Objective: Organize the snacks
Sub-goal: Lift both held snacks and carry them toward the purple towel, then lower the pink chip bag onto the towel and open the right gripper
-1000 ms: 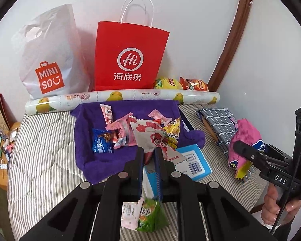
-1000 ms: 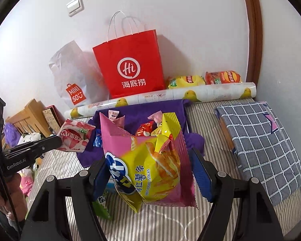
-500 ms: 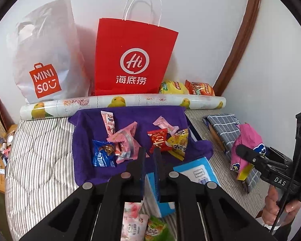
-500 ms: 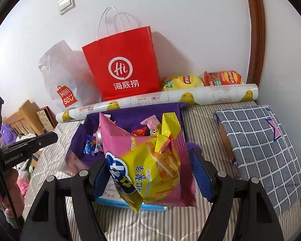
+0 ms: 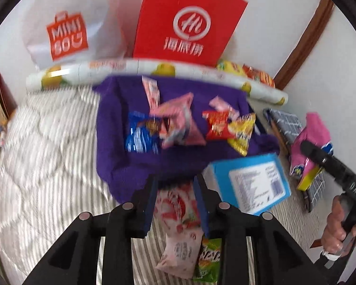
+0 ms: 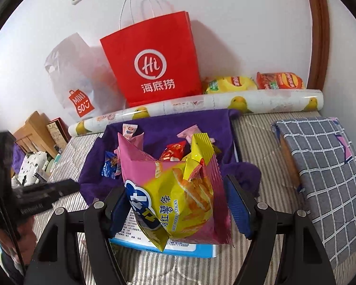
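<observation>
My right gripper (image 6: 178, 204) is shut on a pink and yellow bag of sweet potato sticks (image 6: 175, 190) and holds it above the bed; the bag also shows at the right of the left wrist view (image 5: 313, 140). My left gripper (image 5: 175, 187) is open and empty over a pink and white snack packet (image 5: 180, 216) that lies on the striped bed next to a green packet (image 5: 208, 261). Several small snack packs (image 5: 175, 123) lie on a purple cloth (image 5: 111, 142). A blue box (image 5: 251, 182) lies at the cloth's right edge.
A red Hi paper bag (image 6: 152, 64) and a white Miniso bag (image 6: 76, 80) stand against the wall behind a duck-print roll (image 6: 201, 104). Two chip bags (image 6: 254, 83) lie behind the roll. A checked cushion (image 6: 325, 173) lies on the right. A wooden bedside unit (image 6: 35, 133) is at the left.
My left gripper has let go of the pink and white packet, which now lies on the bed, and its jaws have opened. The right gripper still holds its bag.
</observation>
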The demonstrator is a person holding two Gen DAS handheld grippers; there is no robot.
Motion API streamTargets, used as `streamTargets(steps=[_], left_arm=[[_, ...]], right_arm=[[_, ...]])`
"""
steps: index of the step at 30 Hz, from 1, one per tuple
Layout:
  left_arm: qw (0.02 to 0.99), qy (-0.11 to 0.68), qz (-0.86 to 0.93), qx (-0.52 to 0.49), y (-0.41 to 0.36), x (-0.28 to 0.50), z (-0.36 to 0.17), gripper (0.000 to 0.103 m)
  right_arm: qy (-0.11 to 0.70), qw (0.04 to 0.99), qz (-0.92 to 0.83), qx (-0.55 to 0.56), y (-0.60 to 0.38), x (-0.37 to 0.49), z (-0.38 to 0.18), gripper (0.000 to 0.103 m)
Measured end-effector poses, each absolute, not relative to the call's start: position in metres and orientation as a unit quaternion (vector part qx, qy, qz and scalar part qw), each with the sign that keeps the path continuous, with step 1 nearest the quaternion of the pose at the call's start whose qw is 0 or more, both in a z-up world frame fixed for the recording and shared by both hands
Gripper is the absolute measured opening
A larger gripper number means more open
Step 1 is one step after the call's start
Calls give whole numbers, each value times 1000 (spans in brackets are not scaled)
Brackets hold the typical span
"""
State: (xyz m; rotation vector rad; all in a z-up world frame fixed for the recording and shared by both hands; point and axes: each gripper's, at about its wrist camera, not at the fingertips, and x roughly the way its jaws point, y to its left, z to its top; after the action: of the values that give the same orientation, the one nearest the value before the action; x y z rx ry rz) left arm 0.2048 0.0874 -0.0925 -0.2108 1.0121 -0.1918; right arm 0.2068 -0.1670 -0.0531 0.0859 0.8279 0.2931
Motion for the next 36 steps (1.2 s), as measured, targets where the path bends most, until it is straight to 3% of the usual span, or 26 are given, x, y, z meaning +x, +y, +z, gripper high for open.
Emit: streamTargets(steps=[14, 19, 22, 30, 36], left_arm=[[838, 524, -97, -117, 83, 200, -145, 29], [844, 516, -101, -106, 78, 200, -148, 9], [846, 510, -113, -110, 80, 200, -146, 5], [857, 481, -138, -120, 91, 191, -121, 3], [844, 510, -114, -124, 102, 196, -130, 3]], right_arm=[[397, 907, 138, 31, -168, 222, -57, 73], [390, 909, 142, 23, -161, 244, -54, 73], [396, 906, 147, 20, -154, 261, -58, 73], [409, 899, 154, 14, -136, 287, -74, 73], [414, 896, 157, 18, -131, 291, -81, 73]])
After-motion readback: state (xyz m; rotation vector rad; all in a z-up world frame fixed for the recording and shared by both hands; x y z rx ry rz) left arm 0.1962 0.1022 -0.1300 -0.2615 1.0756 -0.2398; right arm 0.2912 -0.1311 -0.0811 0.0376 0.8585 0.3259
